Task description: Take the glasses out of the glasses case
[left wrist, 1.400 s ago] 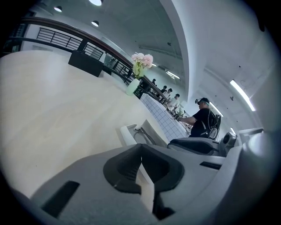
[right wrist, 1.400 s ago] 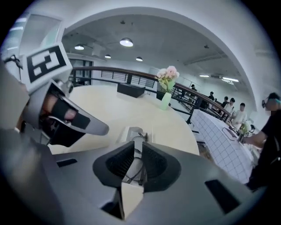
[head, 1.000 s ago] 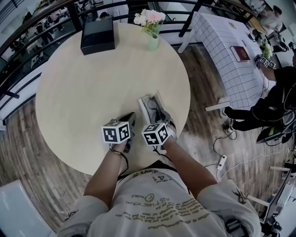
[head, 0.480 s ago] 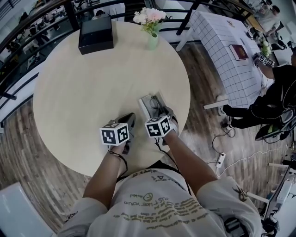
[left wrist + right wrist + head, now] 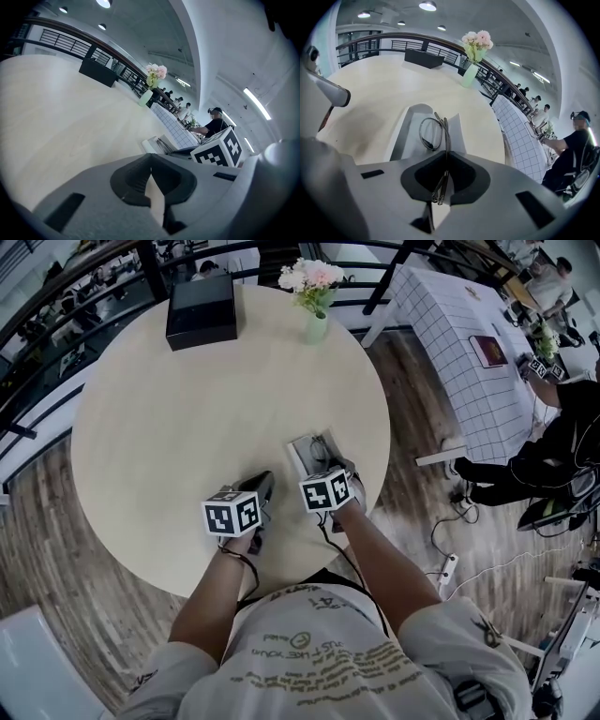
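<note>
The pale glasses case (image 5: 302, 454) lies open on the round wooden table (image 5: 169, 418), near its right front edge. The thin metal-framed glasses (image 5: 434, 132) are folded and rest in the case (image 5: 404, 133). My right gripper (image 5: 442, 177) points steeply down over the case's near end. Its jaws have just been closing, and they are now shut on the glasses' frame. In the head view the right gripper (image 5: 330, 468) hides that end of the case. My left gripper (image 5: 263, 484) rests shut and empty on the table just left of the case (image 5: 154, 142).
A black box (image 5: 201, 310) and a green vase of pink flowers (image 5: 314, 298) stand at the table's far edge. A table with a checked cloth (image 5: 459, 343) and a seated person (image 5: 553, 446) are off to the right. A railing runs behind the round table.
My right gripper has moved forward and down over the case's near end. The left gripper has stayed where it was.
</note>
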`<state>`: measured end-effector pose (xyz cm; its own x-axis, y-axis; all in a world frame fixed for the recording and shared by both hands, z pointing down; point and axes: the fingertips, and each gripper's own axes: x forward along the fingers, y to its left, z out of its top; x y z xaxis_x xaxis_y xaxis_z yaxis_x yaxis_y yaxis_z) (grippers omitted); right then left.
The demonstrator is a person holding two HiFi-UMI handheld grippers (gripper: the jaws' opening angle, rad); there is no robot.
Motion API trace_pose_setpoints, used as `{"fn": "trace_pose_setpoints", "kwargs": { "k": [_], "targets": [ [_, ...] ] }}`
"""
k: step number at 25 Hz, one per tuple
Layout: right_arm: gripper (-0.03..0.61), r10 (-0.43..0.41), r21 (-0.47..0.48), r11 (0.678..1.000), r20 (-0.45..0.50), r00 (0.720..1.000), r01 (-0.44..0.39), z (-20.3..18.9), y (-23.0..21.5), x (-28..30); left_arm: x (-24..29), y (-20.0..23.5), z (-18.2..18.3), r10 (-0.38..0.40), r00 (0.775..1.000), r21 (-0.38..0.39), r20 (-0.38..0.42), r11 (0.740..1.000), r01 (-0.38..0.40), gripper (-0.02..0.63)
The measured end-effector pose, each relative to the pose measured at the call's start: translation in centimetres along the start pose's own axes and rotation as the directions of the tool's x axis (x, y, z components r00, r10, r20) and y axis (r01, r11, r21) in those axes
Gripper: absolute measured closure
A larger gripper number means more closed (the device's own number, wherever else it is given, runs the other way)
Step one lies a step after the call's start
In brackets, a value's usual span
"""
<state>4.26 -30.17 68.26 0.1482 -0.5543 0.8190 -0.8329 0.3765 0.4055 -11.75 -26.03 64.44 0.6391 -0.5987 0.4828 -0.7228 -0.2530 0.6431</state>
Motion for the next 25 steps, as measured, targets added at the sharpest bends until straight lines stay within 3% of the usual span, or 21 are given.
{"fn": "trace_pose_setpoints", "kwargs": {
  "k": [8, 14, 21, 25],
  "targets": [
    [0.552, 0.080, 0.088, 0.993, 0.059, 0.995, -0.085, -0.1, 0.3, -0.6, -0.3, -0.5, 0.5, 0.010, 1.000, 0.016, 0.016, 1.000, -0.010, 0.600],
    [0.553, 0.124, 0.140, 0.979, 0.155, 0.980, -0.146, 0.7, 0.2, -2.1, -0.9, -1.4, 0.9, 0.027, 0.999, 0.030, 0.032, 0.999, -0.028, 0.600],
    [0.553, 0.197, 0.159, 0.953, 0.316, 0.928, -0.257, 2.4, 0.3, -5.2, -2.3, -3.0, 1.9, 0.068, 0.994, 0.063, 0.082, 0.995, -0.074, 0.600],
    [0.554, 0.221, 0.180, 0.931, 0.409, 0.885, -0.316, 3.6, -0.1, -7.8, -3.3, -4.3, 2.5, 0.093, 0.989, 0.089, 0.118, 0.991, -0.104, 0.600]
  ]
}}
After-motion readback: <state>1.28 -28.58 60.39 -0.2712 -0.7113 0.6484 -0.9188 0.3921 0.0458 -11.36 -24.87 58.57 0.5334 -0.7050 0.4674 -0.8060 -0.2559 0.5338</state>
